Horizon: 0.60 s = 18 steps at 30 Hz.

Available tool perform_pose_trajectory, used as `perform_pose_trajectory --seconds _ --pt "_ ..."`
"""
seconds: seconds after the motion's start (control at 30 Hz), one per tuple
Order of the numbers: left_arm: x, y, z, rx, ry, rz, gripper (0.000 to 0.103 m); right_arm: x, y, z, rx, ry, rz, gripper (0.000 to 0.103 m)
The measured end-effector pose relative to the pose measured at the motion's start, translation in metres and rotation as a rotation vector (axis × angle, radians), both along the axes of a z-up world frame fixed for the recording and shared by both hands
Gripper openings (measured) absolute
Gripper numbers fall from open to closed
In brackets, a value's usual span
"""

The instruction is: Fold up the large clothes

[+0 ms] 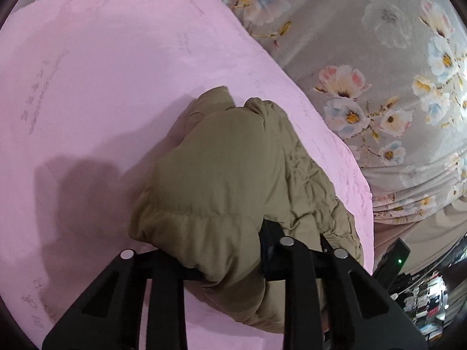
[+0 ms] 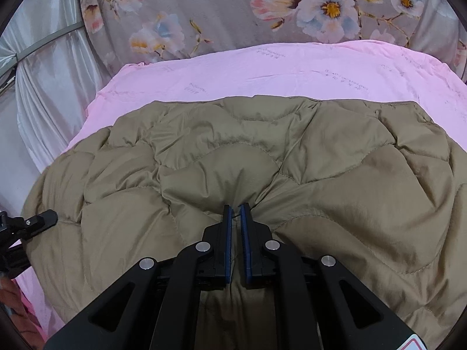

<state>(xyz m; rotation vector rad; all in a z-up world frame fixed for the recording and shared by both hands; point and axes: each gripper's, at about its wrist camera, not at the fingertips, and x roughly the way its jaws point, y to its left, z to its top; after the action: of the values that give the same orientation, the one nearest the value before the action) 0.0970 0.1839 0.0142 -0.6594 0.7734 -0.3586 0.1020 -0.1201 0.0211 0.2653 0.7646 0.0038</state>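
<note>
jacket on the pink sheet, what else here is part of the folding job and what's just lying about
Part of the job:
khaki quilted jacket
left gripper, closed on a bunched jacket fold
right gripper, pinching jacket fabric
pink sheet, the folding surface

Just lying about:
floral bedcover
white curtain

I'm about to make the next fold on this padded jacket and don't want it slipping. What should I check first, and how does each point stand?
1. Right gripper pinching the khaki jacket: ok, jaws nearly shut on a fold.
2. Left gripper holding fabric: ok, a bunched puffy part sits between its fingers.
3. Jacket body spread flat: not ok, wrinkled.
4. Jacket fully on the pink sheet: cannot tell, near edge hidden.
5. Black stand clear of the jacket: not ok, its tip is at the jacket's left edge.
</note>
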Motion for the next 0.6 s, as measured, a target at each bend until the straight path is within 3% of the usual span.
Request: perform_pose_trajectory --seconds 0.17,0.3,0.43,0.53,0.6 --pt "-0.027 -0.006 0.055 0.142 -0.153 -0.044 0.015 -0.038 0.018 0.029 0.012 0.114 0.082 0.011" --pt "-0.052 -0.027 0.092 0.207 -0.257 -0.108 0.015 -0.042 0.035 0.004 0.033 0.191 0.138 0.011" --pt "-0.081 -0.076 0.120 0.284 -0.356 -0.224 0.014 -0.025 0.040 -0.011 0.103 0.157 0.160 0.008" --pt "-0.099 -0.126 0.131 0.330 -0.422 -0.334 0.014 -0.020 0.023 -0.011 0.218 0.144 0.213 0.007" --pt "-0.106 -0.153 0.132 0.332 -0.452 -0.401 0.015 -0.032 -0.009 -0.007 0.361 0.159 0.206 0.007"
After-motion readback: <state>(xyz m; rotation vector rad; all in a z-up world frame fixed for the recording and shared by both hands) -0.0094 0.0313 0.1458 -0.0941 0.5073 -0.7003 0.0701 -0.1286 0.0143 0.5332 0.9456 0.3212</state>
